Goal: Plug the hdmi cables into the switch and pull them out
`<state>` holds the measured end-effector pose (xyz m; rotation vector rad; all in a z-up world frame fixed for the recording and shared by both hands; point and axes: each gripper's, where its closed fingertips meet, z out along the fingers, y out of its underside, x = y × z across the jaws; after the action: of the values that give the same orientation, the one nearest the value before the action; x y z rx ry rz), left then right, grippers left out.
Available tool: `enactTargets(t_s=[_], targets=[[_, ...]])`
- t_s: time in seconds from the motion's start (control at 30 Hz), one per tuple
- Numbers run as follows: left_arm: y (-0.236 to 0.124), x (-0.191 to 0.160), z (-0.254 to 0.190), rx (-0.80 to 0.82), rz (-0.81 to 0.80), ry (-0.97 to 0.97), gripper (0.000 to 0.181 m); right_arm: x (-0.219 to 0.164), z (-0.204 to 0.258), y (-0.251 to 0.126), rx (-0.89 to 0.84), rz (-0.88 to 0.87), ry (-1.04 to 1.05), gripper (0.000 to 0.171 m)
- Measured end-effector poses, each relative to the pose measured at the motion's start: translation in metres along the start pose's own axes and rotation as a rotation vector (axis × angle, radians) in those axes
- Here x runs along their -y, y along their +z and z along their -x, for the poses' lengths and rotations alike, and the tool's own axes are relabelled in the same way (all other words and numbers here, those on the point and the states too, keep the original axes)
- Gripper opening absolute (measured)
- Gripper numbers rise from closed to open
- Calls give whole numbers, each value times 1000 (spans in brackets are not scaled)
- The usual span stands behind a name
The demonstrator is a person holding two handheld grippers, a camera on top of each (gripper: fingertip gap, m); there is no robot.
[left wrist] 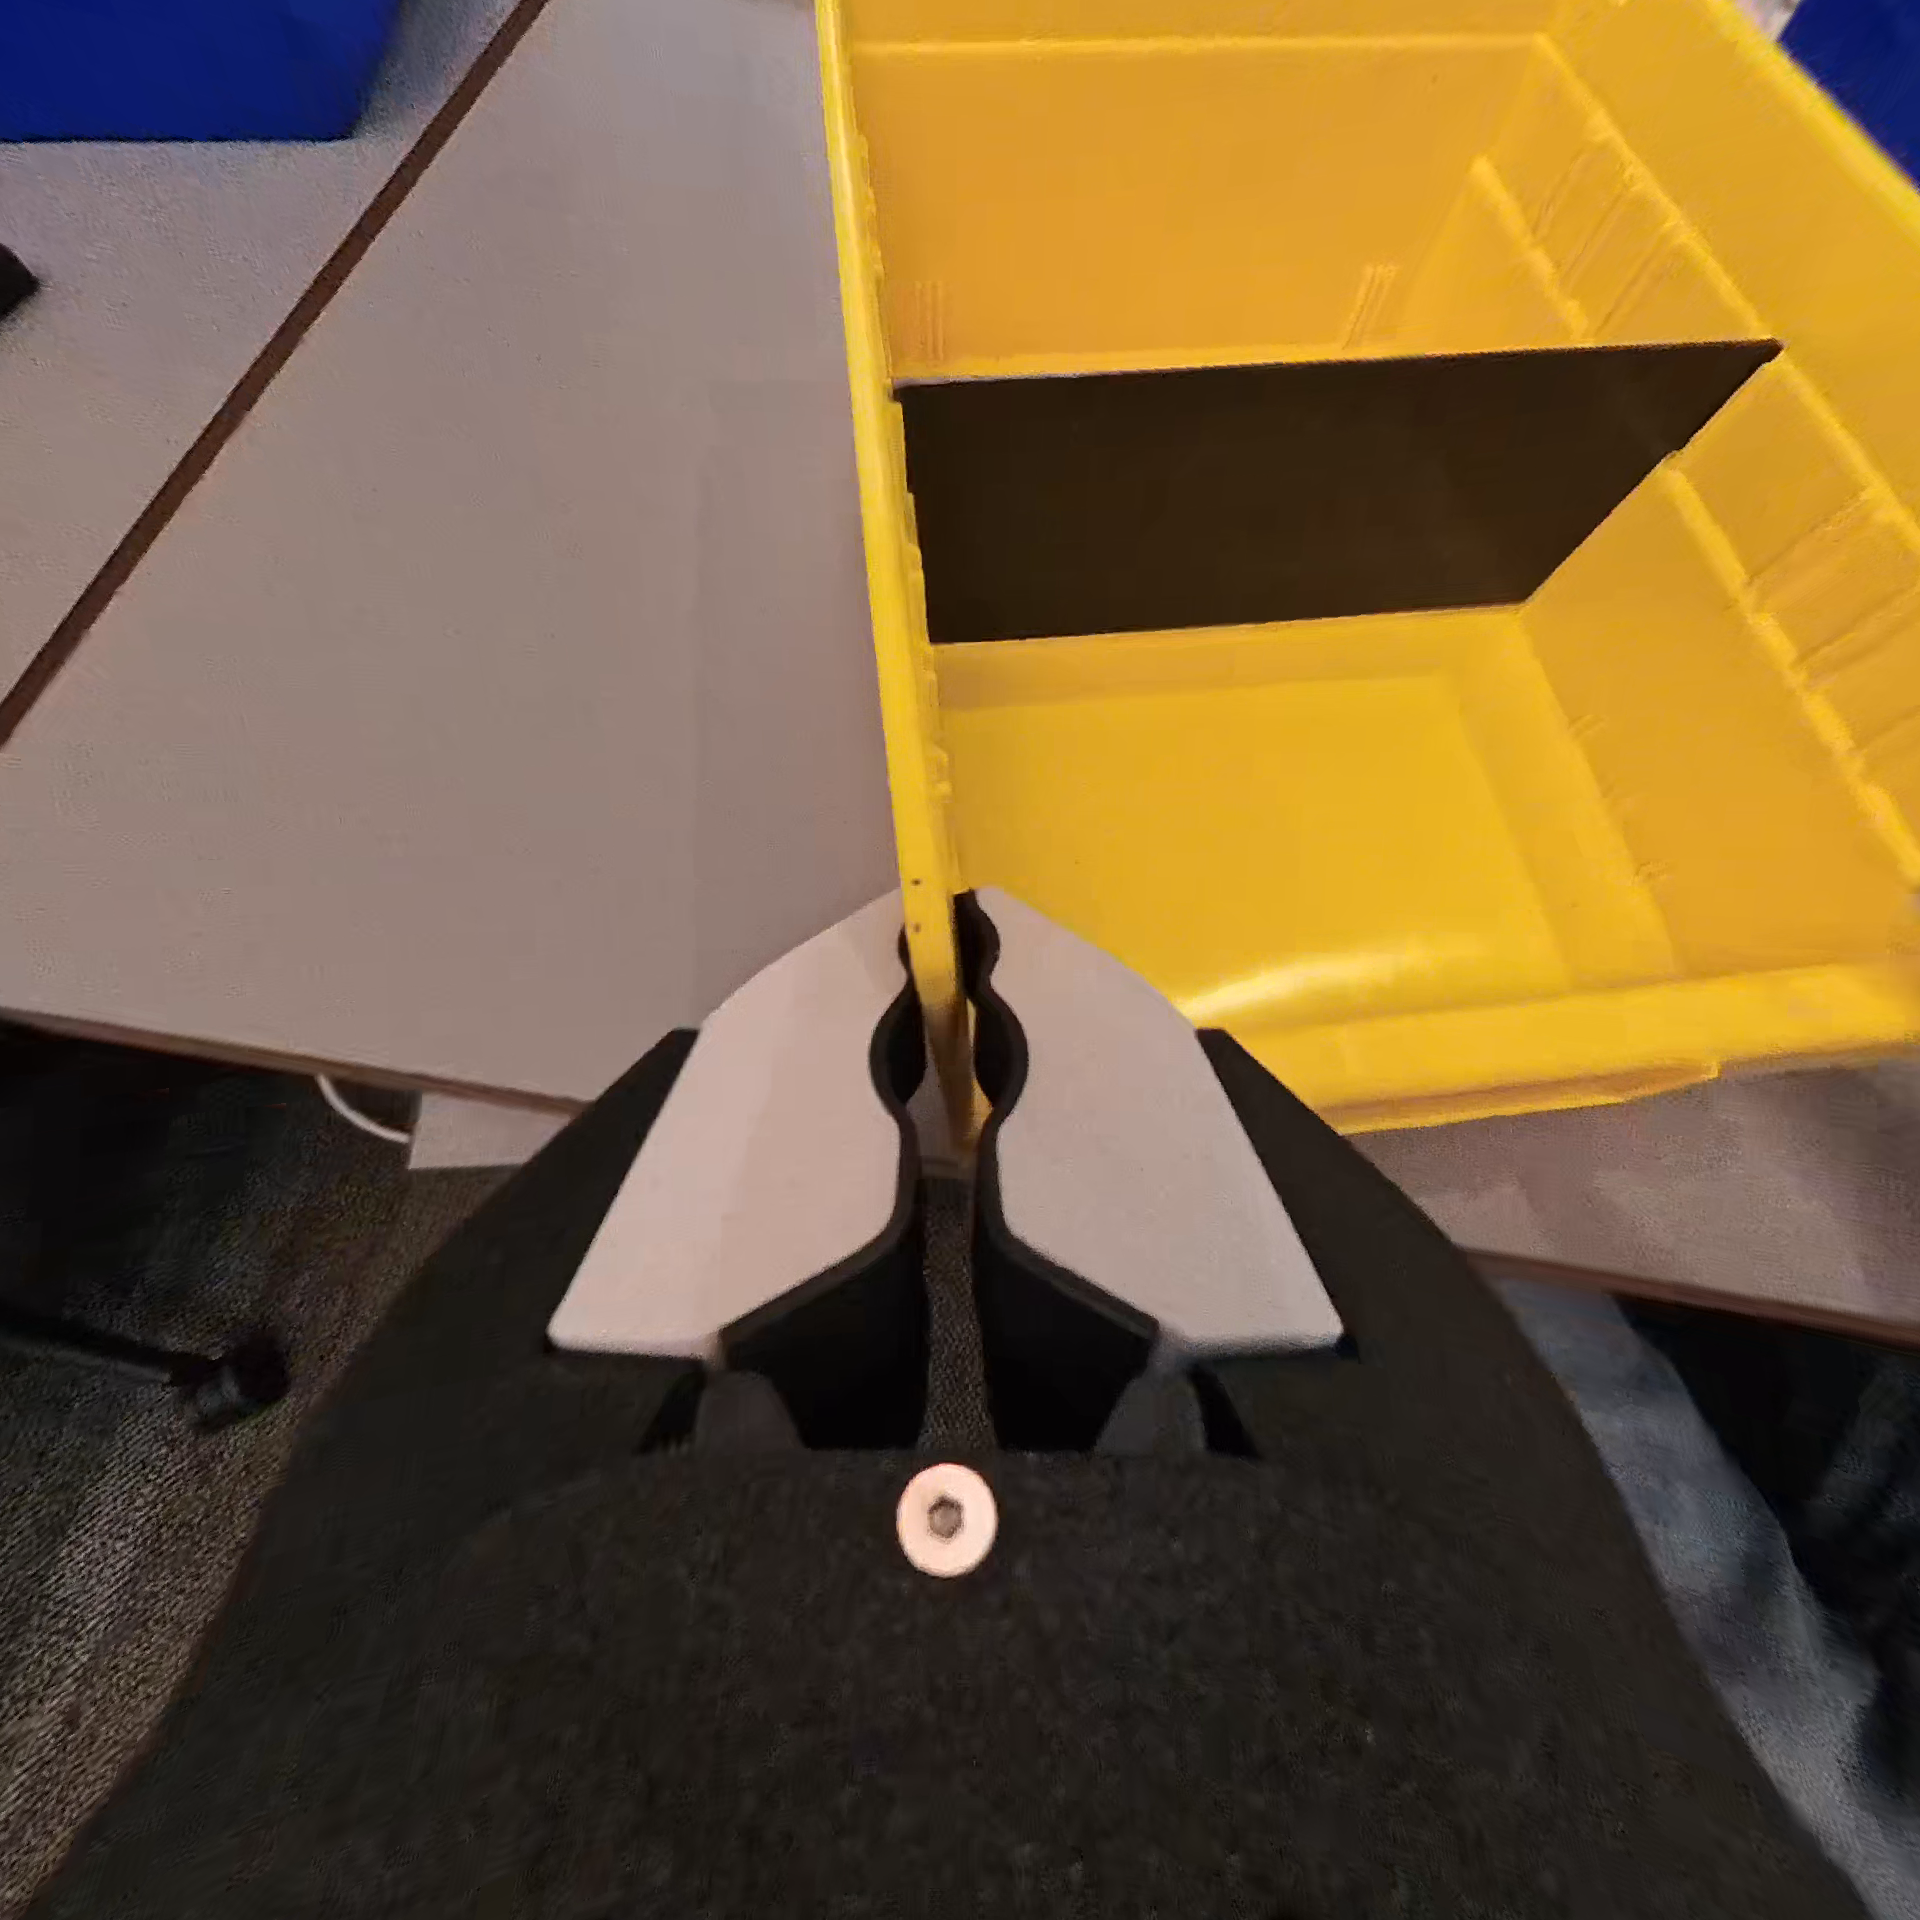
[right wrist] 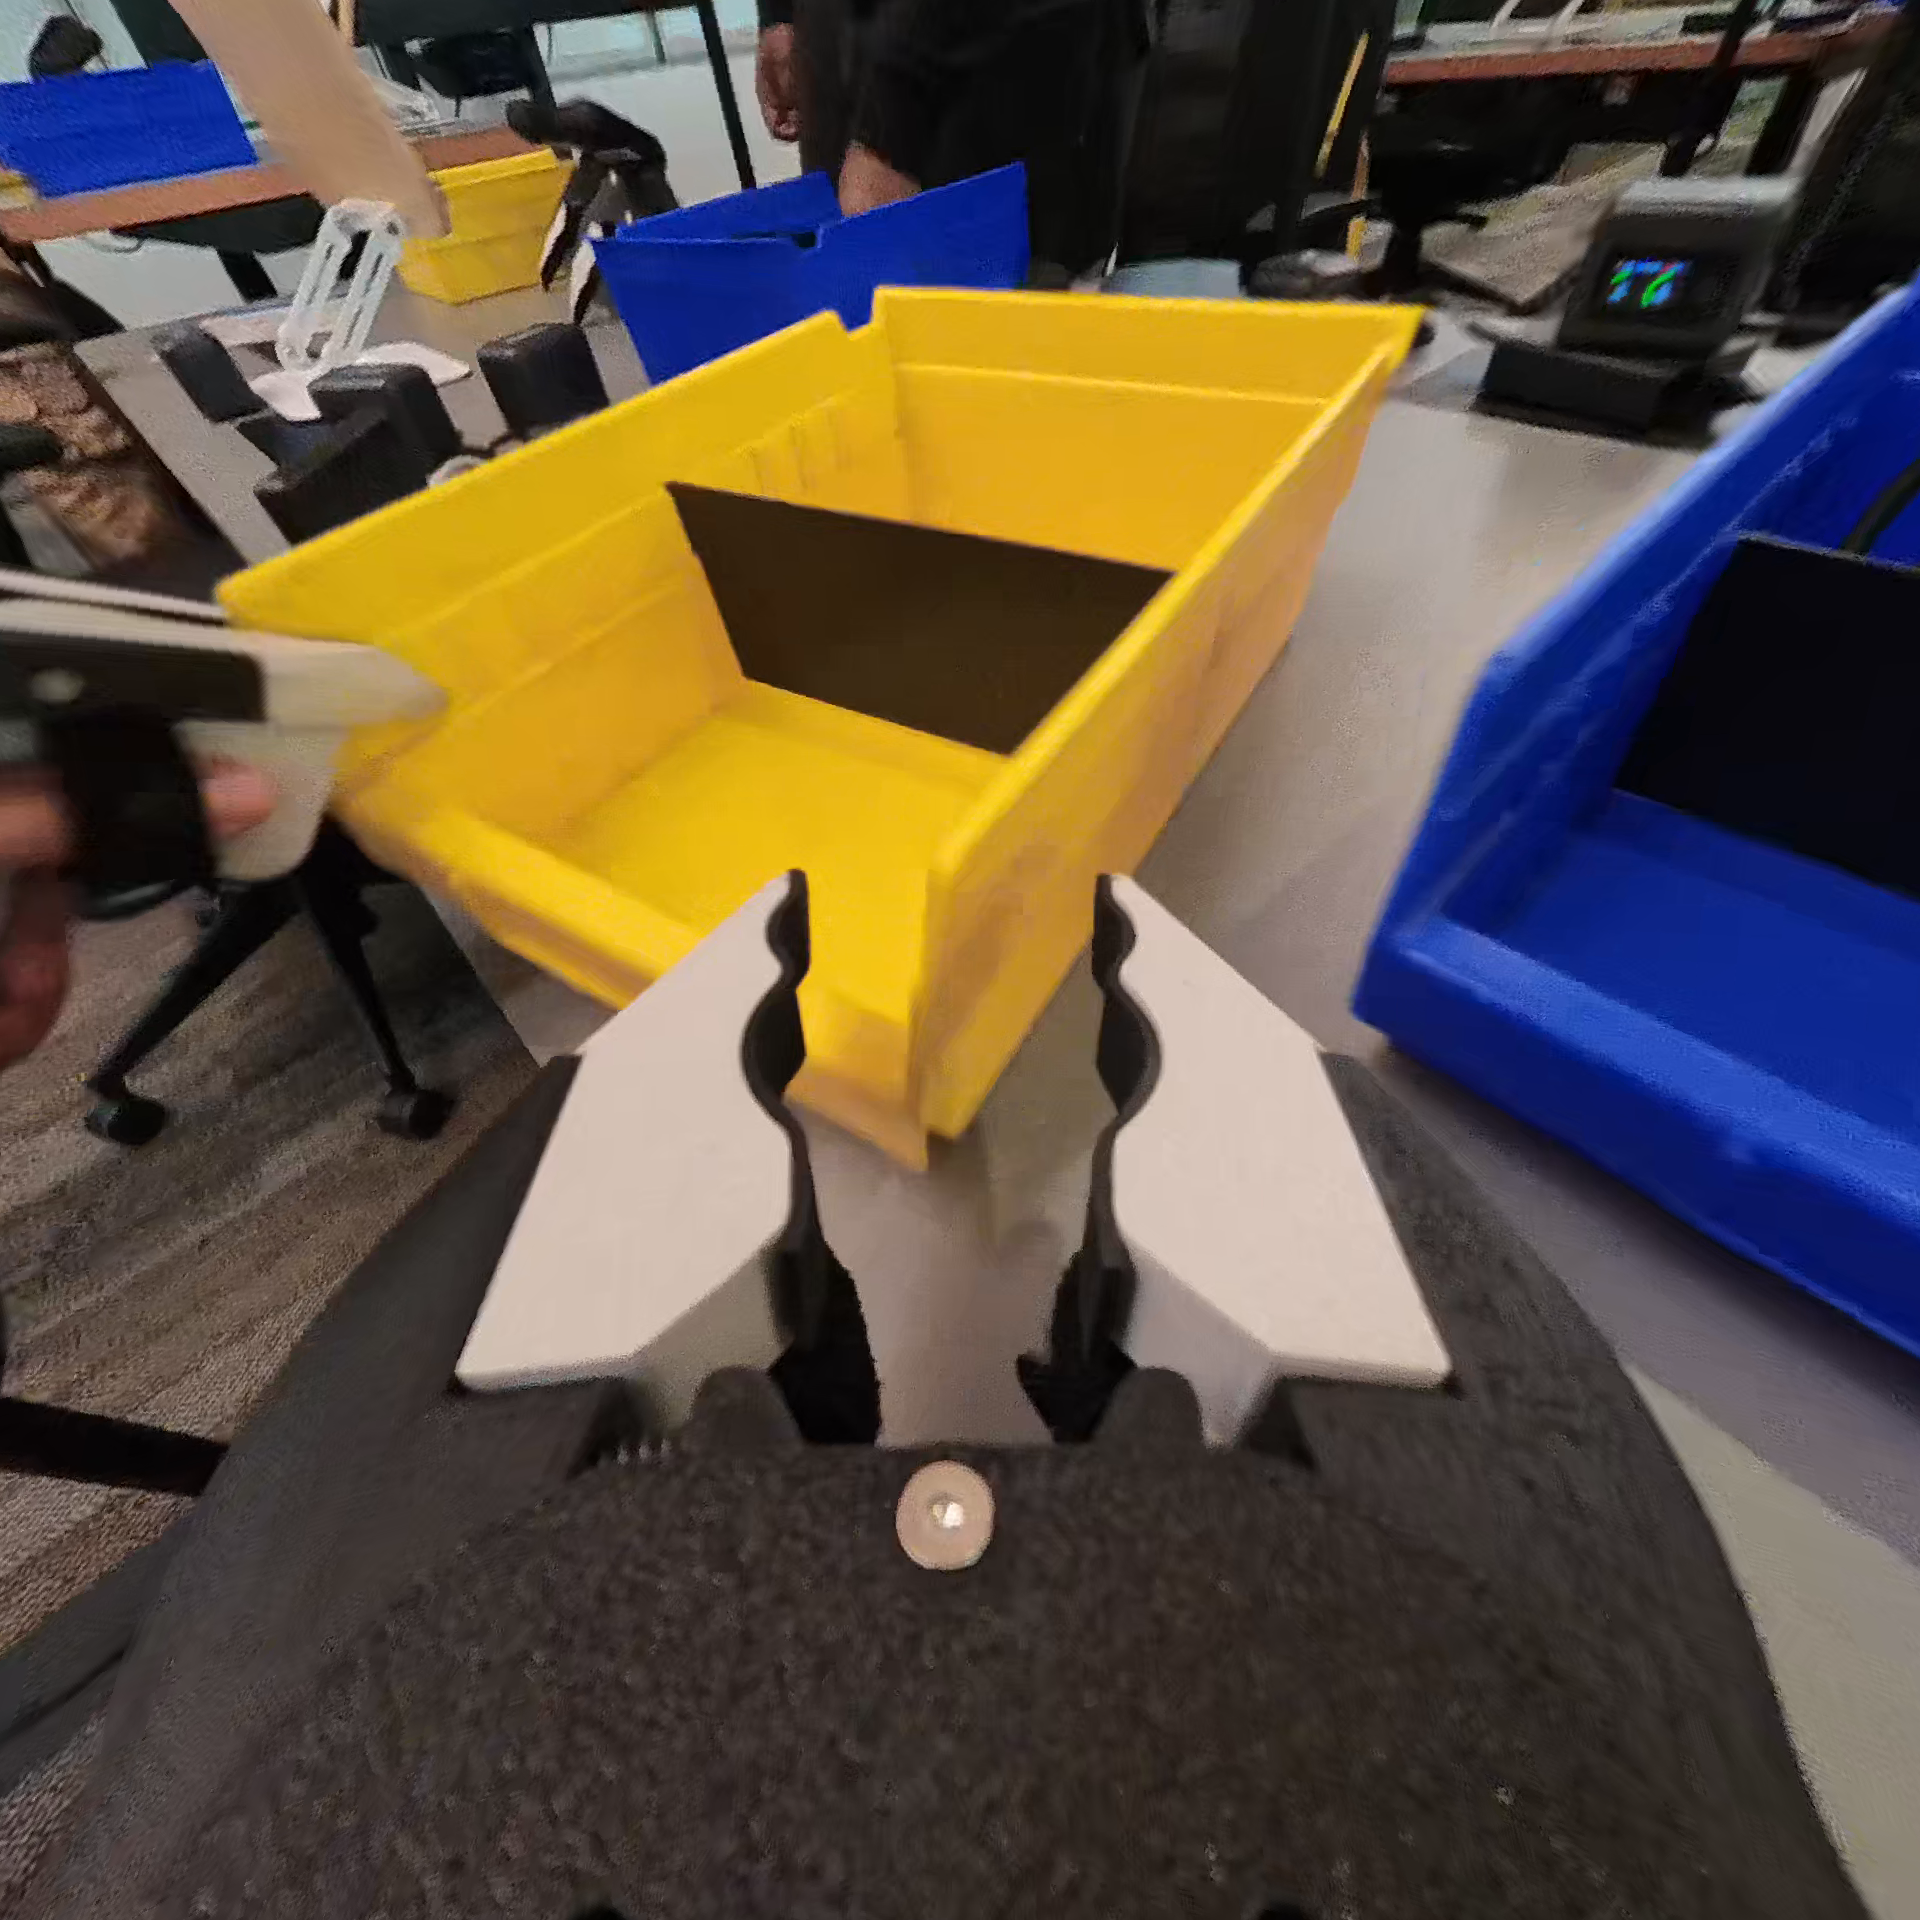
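No HDMI cable or switch shows in either view. A yellow bin (left wrist: 1195, 831) with a black divider (left wrist: 1299, 488) stands empty on the grey table (left wrist: 468, 623). My left gripper (left wrist: 940, 914) is shut on the bin's left wall near its front corner. In the right wrist view the bin (right wrist: 1195, 644) and its divider (right wrist: 914, 613) lie ahead, and the left gripper (right wrist: 416, 686) shows at the bin's left wall. My right gripper (right wrist: 951, 894) is open and empty. Its fingers stand on either side of the front end of the bin's right wall, apart from it.
A blue bin (right wrist: 1662, 935) with a dark divider stands close on the right. Another blue bin (right wrist: 810, 260) stands behind the yellow one. Black blocks (right wrist: 353, 447) sit at the left rear. A person (right wrist: 935, 94) stands at the back. The table's front edge (left wrist: 260, 1049) is near. The tips of one gripper are about 20 cm away from the tips of the other.
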<state>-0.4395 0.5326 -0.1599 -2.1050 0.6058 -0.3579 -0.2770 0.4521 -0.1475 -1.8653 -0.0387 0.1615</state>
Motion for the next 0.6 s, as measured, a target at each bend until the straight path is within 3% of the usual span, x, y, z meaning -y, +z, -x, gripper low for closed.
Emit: enactTargets(t_s=[0.1, 0.13, 0.17, 0.2, 0.37, 0.6], targets=[[-21, -13, -8, 24, -22, 34, 4, -9, 9, 17, -62, 48, -18, 72], [-28, -15, -8, 66, -34, 67, 4, -7, 10, 17, -75, 38, -7, 67], [-37, -14, -6, 113, -57, 93, 5, -3, 4, 14, -116, 27, 41, 45], [-44, -11, -4, 145, -86, 106, 5, 2, -9, 7, -203, 18, 93, 4], [-76, 14, -10, 208, -265, 150, 5, 30, -1, -11, -197, -70, 43, 3], [-136, 117, -78, 159, -680, 186, 7, 163, -33, -89, -283, -403, -145, 3]])
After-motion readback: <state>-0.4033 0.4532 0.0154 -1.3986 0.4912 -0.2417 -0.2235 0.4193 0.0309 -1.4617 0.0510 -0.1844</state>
